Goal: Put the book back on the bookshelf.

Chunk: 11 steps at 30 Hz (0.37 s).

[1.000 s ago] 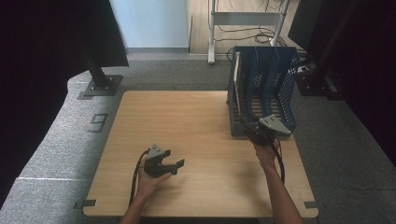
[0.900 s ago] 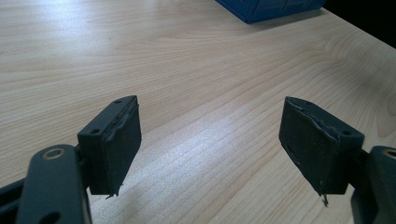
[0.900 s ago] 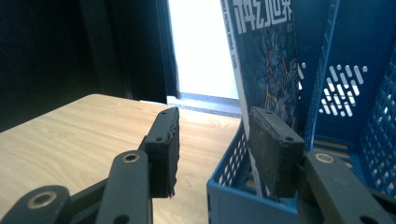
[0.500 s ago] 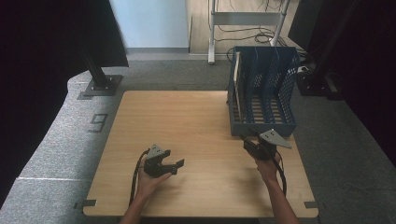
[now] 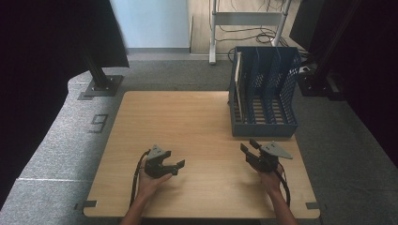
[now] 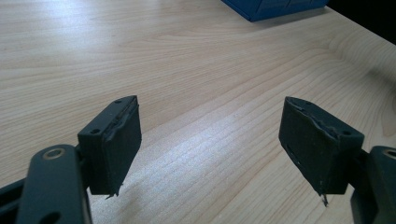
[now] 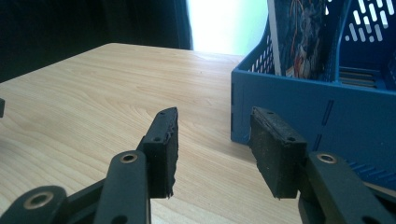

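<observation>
The table (image 5: 197,122) carries the blue file rack (image 5: 264,91) at its far right, a flat item standing in the leftmost slot; the rack could be knocked or shoved if the right claw (image 5: 250,149), open and empty just before it, is swung forward carelessly; the left claw (image 5: 174,165) is held wide open and empty over bare wood, well apart.

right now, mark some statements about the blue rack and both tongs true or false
1. The blue file rack stands at the table's far right. True.
2. The right tongs grip a book. False: nothing lies between their jaws.
3. A flat item stands in the rack's leftmost slot. True.
4. The left tongs are inside the rack. False: they sit over bare wooden table, well apart from it.
5. The left tongs' jaws stand open. True.
</observation>
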Motion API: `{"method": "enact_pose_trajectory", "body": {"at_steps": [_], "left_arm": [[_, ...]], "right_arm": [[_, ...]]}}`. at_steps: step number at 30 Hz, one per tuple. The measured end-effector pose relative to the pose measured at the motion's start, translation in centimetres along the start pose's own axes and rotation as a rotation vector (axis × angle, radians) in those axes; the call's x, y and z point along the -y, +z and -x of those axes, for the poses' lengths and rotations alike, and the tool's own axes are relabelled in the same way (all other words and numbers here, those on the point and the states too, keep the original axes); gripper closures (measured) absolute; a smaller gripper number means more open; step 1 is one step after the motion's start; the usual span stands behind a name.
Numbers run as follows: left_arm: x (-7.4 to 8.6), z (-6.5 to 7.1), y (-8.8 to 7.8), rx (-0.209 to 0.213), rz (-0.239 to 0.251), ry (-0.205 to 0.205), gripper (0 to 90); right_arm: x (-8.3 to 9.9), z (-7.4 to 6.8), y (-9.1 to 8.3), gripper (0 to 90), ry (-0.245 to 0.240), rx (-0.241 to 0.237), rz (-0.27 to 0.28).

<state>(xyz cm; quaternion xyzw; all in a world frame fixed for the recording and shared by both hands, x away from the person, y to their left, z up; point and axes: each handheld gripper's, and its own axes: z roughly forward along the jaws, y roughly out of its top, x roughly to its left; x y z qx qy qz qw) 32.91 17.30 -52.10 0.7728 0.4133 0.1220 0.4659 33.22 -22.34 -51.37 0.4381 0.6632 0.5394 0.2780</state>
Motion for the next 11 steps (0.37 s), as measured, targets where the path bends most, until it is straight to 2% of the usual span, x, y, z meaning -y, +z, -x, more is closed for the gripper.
{"method": "enact_pose_trajectory", "body": {"at_steps": [11], "left_arm": [[-0.07,-0.07,-0.05,-0.002,0.002,0.003,21.2]], "right_arm": [[-0.05,-0.10,0.04,50.1,-0.008,-0.001,0.001]]}}
